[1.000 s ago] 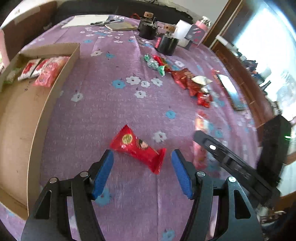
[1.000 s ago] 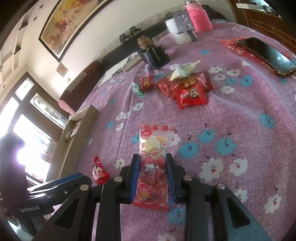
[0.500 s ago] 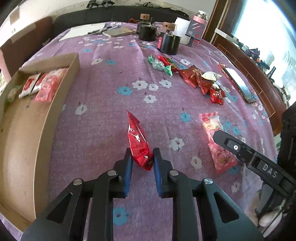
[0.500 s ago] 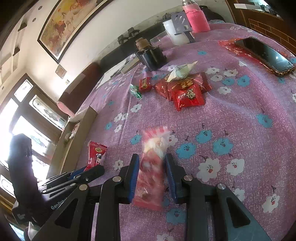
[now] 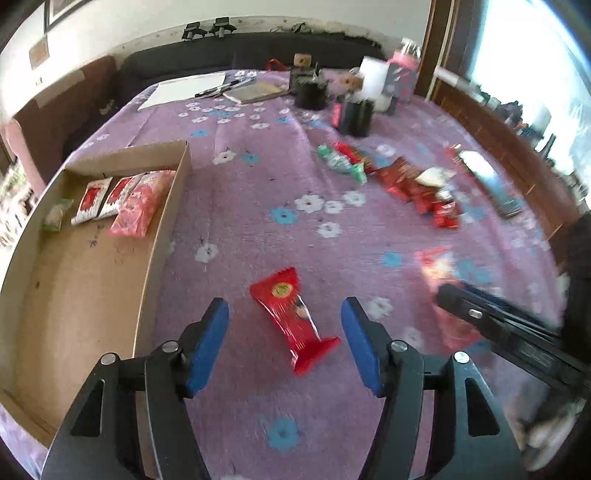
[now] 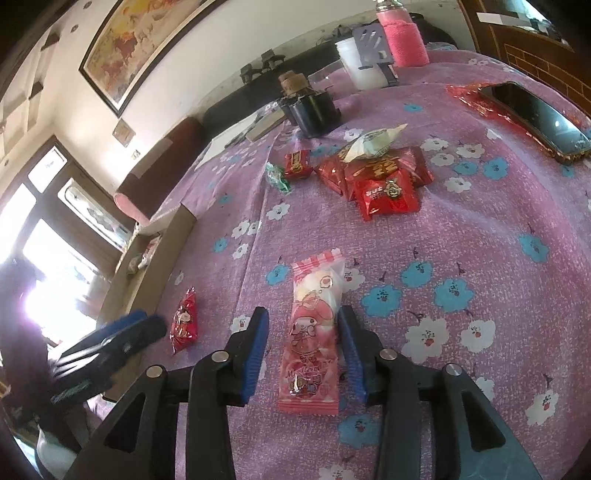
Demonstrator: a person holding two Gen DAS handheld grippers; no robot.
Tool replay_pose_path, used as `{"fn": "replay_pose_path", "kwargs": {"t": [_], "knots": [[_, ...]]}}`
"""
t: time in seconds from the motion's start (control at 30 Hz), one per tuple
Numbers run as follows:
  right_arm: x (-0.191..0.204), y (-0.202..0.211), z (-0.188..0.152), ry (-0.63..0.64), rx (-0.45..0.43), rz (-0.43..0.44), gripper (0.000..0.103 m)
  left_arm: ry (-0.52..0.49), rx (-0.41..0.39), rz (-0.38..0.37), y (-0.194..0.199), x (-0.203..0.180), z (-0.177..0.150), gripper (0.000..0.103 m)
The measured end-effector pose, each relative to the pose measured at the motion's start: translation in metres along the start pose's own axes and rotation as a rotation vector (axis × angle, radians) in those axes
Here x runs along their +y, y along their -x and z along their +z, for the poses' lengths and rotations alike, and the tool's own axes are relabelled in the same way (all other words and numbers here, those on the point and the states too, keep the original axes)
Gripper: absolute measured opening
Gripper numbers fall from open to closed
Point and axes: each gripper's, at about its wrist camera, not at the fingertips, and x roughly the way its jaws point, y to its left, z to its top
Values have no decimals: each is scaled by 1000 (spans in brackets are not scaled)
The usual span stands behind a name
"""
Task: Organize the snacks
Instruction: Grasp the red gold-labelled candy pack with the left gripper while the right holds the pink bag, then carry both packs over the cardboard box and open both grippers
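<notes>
A long red snack packet (image 5: 291, 317) lies flat on the purple flowered cloth between the blue pads of my left gripper (image 5: 284, 343), whose jaws are opening and clear of it. The same red packet (image 6: 184, 320) shows in the right wrist view beside my left gripper (image 6: 110, 347). A pink cartoon-printed packet (image 6: 314, 336) lies on the cloth between the pads of my right gripper (image 6: 304, 350), whose jaws are opening; neither pad presses it. The cardboard tray (image 5: 74, 295) on the left holds several packets (image 5: 110, 201) at its far end.
A pile of red and green snacks (image 6: 376, 177) lies mid-table, also the pile (image 5: 406, 181). A phone (image 6: 535, 114) rests on red foil at the right. Dark cups (image 5: 352, 114), a pink bottle (image 6: 402, 33), papers and pens stand at the far edge.
My left gripper shut on the red packet, stood it on edge, then let it go flat again. My right gripper released the pink packet, which now lies on the cloth.
</notes>
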Motion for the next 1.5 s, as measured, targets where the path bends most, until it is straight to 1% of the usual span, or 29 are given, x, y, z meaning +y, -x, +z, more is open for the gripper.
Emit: {"fn": "replay_pose_path", "kwargs": {"t": [0.1,0.13,0.17,0.2,0.23,0.27,0.3,0.33,0.37,0.4,0.53,0.6,0.7,0.8,0.9,0.93,1.03,1.13,1.2,1.27,1.43,1.5], "knots": [[7,-3,3,45,24,-38,46,-49,29,64,-20,-12,-2,62],[11,-5,4,64,34,-59,46,-66,40,72,-26,-16,-4,61],[13,-6,5,80,41,-77,46,-63,14,67,-24,-16,-5,53],[16,-8,5,103,46,-102,45,-64,17,56,-24,-17,-6,47],[20,-9,5,127,49,-133,43,-48,26,23,-24,-15,-6,32],[25,-12,4,162,50,-174,41,-43,31,22,-22,-14,-5,16],[27,-12,3,182,49,-194,39,-32,42,3,-21,-11,-5,16],[30,-14,2,207,47,-239,28,-13,56,-26,-20,-6,-6,16],[33,-14,0,230,46,-259,28,-2,61,-41,-18,-4,-6,16],[33,-13,-2,232,47,-257,27,9,61,-56,-14,0,-8,16],[29,-2,-3,190,36,-190,26,80,29,-150,17,21,-11,16],[35,5,-2,187,21,-167,26,112,-7,-203,39,35,-11,16],[54,20,3,215,-5,-97,26,141,-54,-220,65,58,-5,16],[75,25,8,241,-11,-38,26,166,-88,-186,84,89,2,16],[97,18,15,252,12,24,26,179,-105,-88,91,124,7,16],[104,15,18,254,21,41,25,187,-104,-56,90,138,10,16],[131,0,26,259,50,99,25,224,-75,-15,78,173,18,16],[169,-23,32,284,84,154,25,253,-43,22,57,198,26,16],[191,-41,33,303,107,164,25,267,-21,44,40,215,32,16],[215,-68,33,320,151,172,25,284,7,43,25,226,35,16],[255,-125,33,346,240,151,25,308,69,50,-9,238,35,16],[266,-144,34,346,264,138,25,321,81,49,-16,244,35,16]]}}
